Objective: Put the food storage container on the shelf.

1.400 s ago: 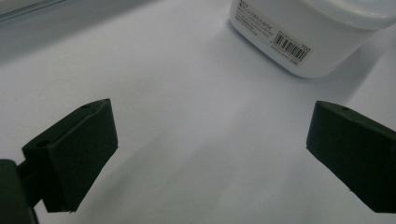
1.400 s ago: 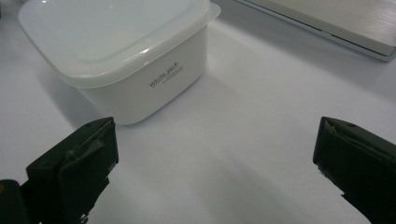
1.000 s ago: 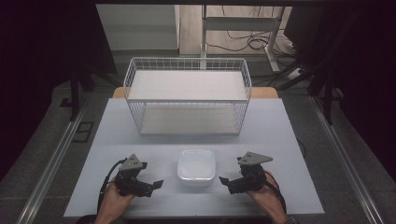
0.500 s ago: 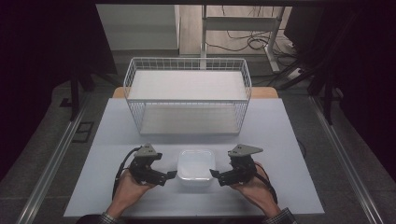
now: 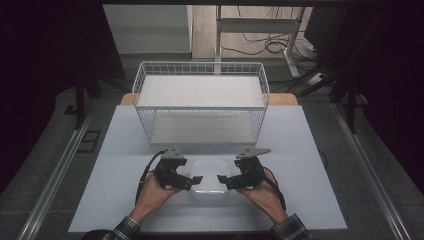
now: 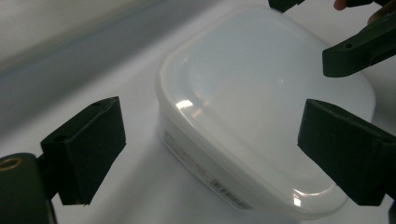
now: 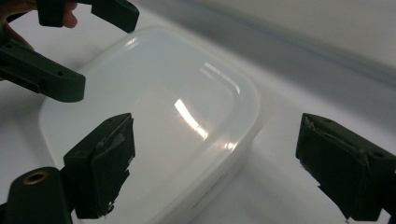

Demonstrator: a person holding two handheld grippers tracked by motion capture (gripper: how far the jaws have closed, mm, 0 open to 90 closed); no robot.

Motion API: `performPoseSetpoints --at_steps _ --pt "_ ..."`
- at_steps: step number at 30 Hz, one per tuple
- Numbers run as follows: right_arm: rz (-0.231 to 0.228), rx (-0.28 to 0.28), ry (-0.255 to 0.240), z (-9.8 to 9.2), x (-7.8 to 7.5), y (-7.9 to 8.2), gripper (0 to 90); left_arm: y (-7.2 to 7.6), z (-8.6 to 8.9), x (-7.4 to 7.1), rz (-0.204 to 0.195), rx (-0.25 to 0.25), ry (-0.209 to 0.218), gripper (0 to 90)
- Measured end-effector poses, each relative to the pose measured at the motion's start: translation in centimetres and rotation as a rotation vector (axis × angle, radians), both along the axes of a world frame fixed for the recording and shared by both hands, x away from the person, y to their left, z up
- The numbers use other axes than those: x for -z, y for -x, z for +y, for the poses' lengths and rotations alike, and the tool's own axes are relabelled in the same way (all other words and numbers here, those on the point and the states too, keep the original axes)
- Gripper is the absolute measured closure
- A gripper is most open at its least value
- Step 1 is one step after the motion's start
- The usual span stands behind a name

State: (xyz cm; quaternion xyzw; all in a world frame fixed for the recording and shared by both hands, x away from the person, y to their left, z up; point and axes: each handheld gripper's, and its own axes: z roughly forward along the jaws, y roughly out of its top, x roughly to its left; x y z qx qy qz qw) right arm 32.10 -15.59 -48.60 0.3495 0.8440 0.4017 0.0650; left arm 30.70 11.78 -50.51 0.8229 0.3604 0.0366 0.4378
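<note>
While flanked from both sides, sits flat and ungripped at the front middle of the table (image 5: 310, 165): white lidded container (image 5: 210, 176), lid on, contents hidden by the cloudy plastic. Carries a small printed label low on one side wall, as seen in the left gripper view.

Just left of it, left gripper (image 5: 195, 181), jaws wide apart, straddling a near corner of the box without pressing on it. Just right of it, right gripper (image 5: 224, 181), jaws also apart and just been closing a little, with a corner of the box between them but no pad on the plastic yet. Both pointed inward toward each other, tips near the lid's edges, held in the left hand (image 5: 152, 192) and right hand (image 5: 260, 192), plaid cuffs at the bottom edge.

Farther back, well apart from the box, white wire basket (image 5: 200, 107), standing with nothing inside but its pale liner.

By the look of it, early going: approach about done, grasp not yet made. Left to do, probably: close on the box from both sides, lift it, and likely carry it to the basket.
</note>
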Motion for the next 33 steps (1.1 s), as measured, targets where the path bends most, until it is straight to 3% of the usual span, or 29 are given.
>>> performPoseSetpoints --at_steps 3,4,6,7,10,13,14,15,16,17,19,20,23,26,29,30,33 --pt "0.034 -0.008 -0.014 0.0 0.3 0.0 11.5 0.0 0.1 0.3 0.029 0.015 0.038 8.3" --pt "0.094 -0.028 -0.037 0.0 0.4 0.2 15.2 0.1 0.2 0.4 0.054 0.035 0.065 13.3" --pt "0.107 -0.028 -0.045 0.0 0.5 0.3 18.6 0.2 0.2 0.5 0.078 0.053 0.084 15.9" --pt "0.167 -0.033 -0.070 -0.2 0.5 0.4 20.7 0.5 0.3 0.6 0.108 0.048 0.095 17.8" --pt "0.189 -0.030 -0.069 -0.4 0.4 0.8 24.7 1.4 0.7 0.5 0.134 0.035 0.106 22.7" --pt "0.177 -0.015 -0.053 -0.7 -0.2 1.5 37.3 2.2 1.0 0.3 0.121 0.023 0.114 36.2" --pt "0.157 -0.005 -0.050 -0.8 -0.4 1.7 44.6 3.0 1.4 -0.1 0.081 0.000 0.107 44.0" --pt "0.157 -0.005 -0.050 -0.8 -0.4 1.7 44.6 3.0 1.4 -0.1 0.081 0.000 0.107 47.3" --pt "0.140 0.005 -0.045 -1.0 -0.7 2.0 49.1 3.3 1.6 -0.2 0.072 -0.002 0.110 47.3" --pt "0.135 0.017 -0.046 -1.3 -1.0 2.5 55.1 3.6 1.7 -0.2 0.071 -0.008 0.121 53.9" --pt "0.135 0.026 -0.049 -1.4 -1.1 2.7 57.4 3.7 1.8 -0.3 0.071 -0.012 0.123 58.4" --pt "0.141 0.050 -0.069 -1.7 -1.3 3.2 62.8 3.9 1.8 -0.5 0.061 -0.026 0.132 61.4" --pt "0.121 0.067 -0.073 -1.8 -1.4 3.5 65.4 4.1 1.7 -0.6 0.048 -0.051 0.125 63.7" --pt "0.085 0.102 -0.083 -1.7 -1.6 3.8 71.0 4.5 1.9 -0.6 0.050 -0.082 0.159 70.8" --pt "0.065 0.119 -0.089 -1.8 -1.6 3.9 74.2 4.6 1.8 -0.8 0.034 -0.098 0.147 74.4" --pt "0.038 0.133 -0.077 -1.8 -1.6 4.0 77.0 4.7 1.6 -0.8 0.018 -0.112 0.133 79.1" --pt "0.024 0.136 -0.070 -1.6 -1.6 4.1 77.1 4.6 1.6 -0.7 0.022 -0.126 0.135 79.2"
